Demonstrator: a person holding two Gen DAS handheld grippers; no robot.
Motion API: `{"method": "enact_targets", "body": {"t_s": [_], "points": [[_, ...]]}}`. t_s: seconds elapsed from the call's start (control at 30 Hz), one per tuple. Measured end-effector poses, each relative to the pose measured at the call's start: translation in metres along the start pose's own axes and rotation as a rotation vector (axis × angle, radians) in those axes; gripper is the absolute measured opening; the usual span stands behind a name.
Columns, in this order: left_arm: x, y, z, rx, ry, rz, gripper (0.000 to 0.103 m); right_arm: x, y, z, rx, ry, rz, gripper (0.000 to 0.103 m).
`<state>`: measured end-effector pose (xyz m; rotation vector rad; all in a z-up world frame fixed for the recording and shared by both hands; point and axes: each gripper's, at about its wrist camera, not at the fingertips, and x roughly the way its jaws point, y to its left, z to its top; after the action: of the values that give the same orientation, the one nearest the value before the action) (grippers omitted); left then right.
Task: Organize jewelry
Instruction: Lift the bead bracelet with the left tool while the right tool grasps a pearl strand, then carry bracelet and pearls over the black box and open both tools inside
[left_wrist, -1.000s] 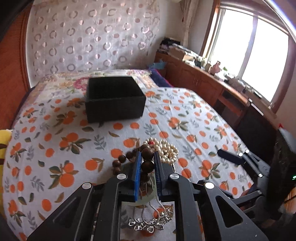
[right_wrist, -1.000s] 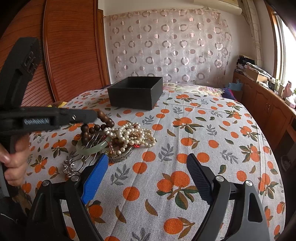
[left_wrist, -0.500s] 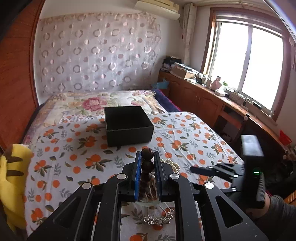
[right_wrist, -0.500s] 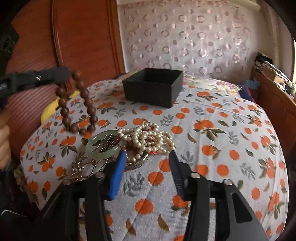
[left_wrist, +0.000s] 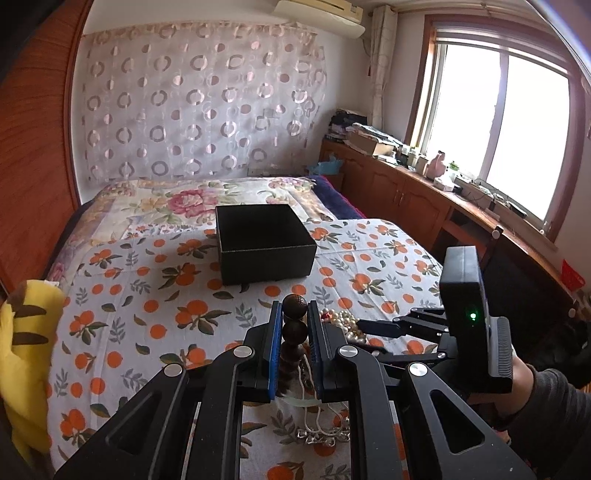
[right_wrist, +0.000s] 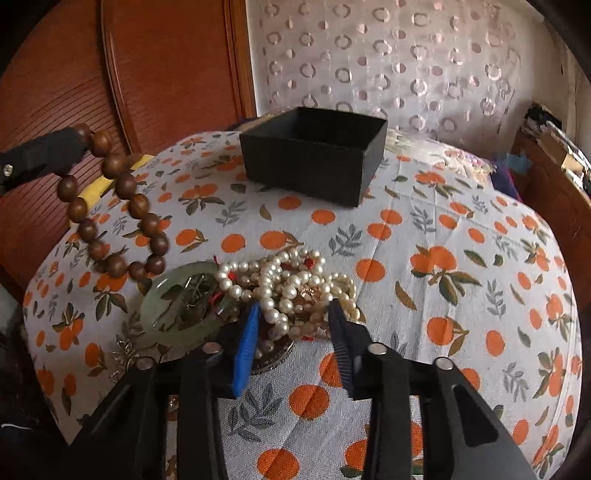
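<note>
My left gripper (left_wrist: 293, 312) is shut on a brown wooden bead bracelet (left_wrist: 293, 314) and holds it in the air above the bed; the bracelet (right_wrist: 114, 206) hangs as a loop at the left of the right wrist view. An open black box (left_wrist: 264, 242) stands further back on the orange-print bedspread; it also shows in the right wrist view (right_wrist: 314, 155). My right gripper (right_wrist: 293, 308) is open, with its jaws on either side of a heap of pearl strands (right_wrist: 288, 280). A pale green jade bangle (right_wrist: 184, 306) lies left of the pearls.
A silver filigree piece (left_wrist: 321, 435) lies under my left gripper. A yellow plush toy (left_wrist: 26, 354) sits at the bed's left edge. A wooden wardrobe (right_wrist: 147, 74) stands on the left, a cluttered wooden cabinet (left_wrist: 424, 195) under the window on the right.
My left gripper has lifted the wooden bead bracelet up off the pile. My right gripper has moved forward to the pearl heap and its jaws have narrowed.
</note>
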<state>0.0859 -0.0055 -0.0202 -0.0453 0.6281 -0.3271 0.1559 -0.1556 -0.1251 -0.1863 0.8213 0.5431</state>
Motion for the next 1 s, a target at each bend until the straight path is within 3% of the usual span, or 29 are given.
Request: {"method": "enact_targets", "body": {"t_s": [0.17, 0.57, 1.0], "points": [[0.001, 0.001, 0.0, 0.0, 0.0, 0.002, 0.012, -0.014, -0.003, 0.005, 0.005, -0.055, 0.006, 0.008], [0.002, 0.005, 0.001, 0.002, -0.003, 0.006, 0.012, -0.058, -0.022, 0.035, 0.043, -0.166, 0.029, 0.008], [0.0, 0.013, 0.036, 0.025, -0.033, 0.035, 0.012, -0.117, -0.022, 0.085, -0.001, -0.288, 0.021, 0.008]]}}
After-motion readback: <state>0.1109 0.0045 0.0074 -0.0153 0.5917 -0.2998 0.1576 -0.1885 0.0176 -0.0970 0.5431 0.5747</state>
